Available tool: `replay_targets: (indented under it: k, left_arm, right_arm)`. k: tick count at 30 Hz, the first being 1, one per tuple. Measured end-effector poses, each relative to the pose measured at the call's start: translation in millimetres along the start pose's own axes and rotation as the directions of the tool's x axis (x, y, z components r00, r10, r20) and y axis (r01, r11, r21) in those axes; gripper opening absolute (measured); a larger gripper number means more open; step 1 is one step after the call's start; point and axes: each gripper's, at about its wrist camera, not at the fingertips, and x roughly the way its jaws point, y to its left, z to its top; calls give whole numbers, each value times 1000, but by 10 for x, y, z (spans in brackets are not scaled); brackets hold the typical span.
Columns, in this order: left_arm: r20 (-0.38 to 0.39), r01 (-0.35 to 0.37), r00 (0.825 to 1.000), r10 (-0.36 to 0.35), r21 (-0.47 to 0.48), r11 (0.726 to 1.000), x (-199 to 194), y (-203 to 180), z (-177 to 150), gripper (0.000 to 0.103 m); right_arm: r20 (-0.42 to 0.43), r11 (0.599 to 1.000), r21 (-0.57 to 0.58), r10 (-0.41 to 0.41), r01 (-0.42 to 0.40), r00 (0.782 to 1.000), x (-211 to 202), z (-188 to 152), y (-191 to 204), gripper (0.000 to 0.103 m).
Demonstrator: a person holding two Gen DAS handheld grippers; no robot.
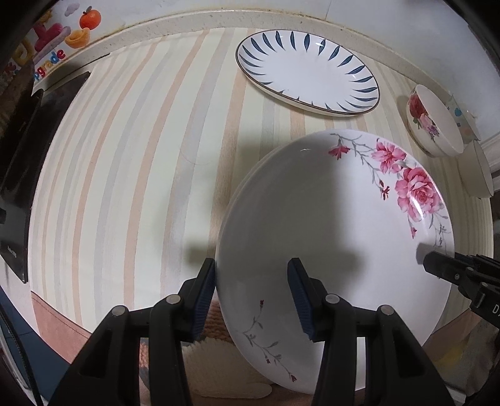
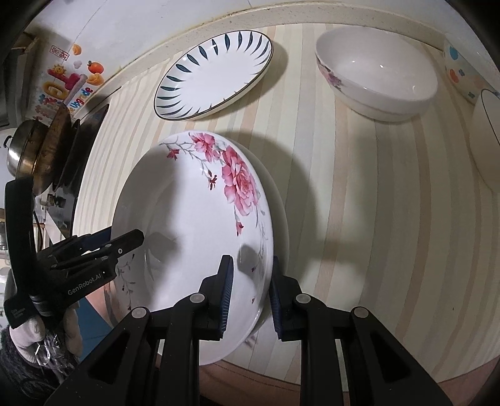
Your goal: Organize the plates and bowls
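A large white plate with pink roses (image 1: 328, 234) (image 2: 193, 237) is held over the striped table, with another white plate's rim showing just beneath it. My left gripper (image 1: 251, 299) straddles its left rim, one finger inside and one outside, jaws wide. My right gripper (image 2: 250, 293) straddles its right rim the same way. A white oval plate with blue leaf marks (image 1: 307, 73) (image 2: 215, 75) lies further back. A white floral bowl (image 1: 434, 121) (image 2: 378, 75) stands at the right.
More bowls (image 2: 465, 71) stand at the far right edge. A black stove (image 1: 28, 156) with a metal pot (image 2: 34, 150) is at the left. The wall backsplash (image 1: 187, 25) runs behind. The table's front edge (image 2: 343, 374) is near me.
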Motion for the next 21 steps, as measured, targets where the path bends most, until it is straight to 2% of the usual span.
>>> replay_targets:
  k: [7, 9, 12, 14, 16, 17, 21]
  left_arm:
    - [28, -7, 1000, 7, -26, 1000, -206, 26, -59, 44]
    - [38, 7, 999, -5, -43, 999, -354, 56, -77, 44]
    - [99, 48, 994, -40, -77, 996, -718, 97, 8, 44]
    - [136, 88, 988, -75, -93, 992, -919, 141, 156, 45]
    - [158, 121, 982, -103, -111, 986, -1020, 185, 368, 47]
    - [165, 122, 981, -102, -119, 985, -1037, 214, 497, 47]
    - [160, 93, 984, -74, -114, 989, -851, 309, 1099, 47]
  right_arm:
    - [3, 1000, 17, 2, -3, 1000, -145, -44, -111, 26]
    - [14, 1000, 20, 8, -9, 1000, -250, -53, -142, 26]
    - [40, 999, 31, 43, -45, 998, -444, 4, -154, 27]
    - [61, 996, 39, 72, -75, 996, -571, 114, -130, 32]
    - [83, 993, 46, 108, -112, 991, -657, 286, -90, 50]
    - [93, 990, 57, 122, -127, 988, -679, 424, -59, 53]
    - [117, 990, 76, 114, -123, 987, -622, 917, 89, 54]
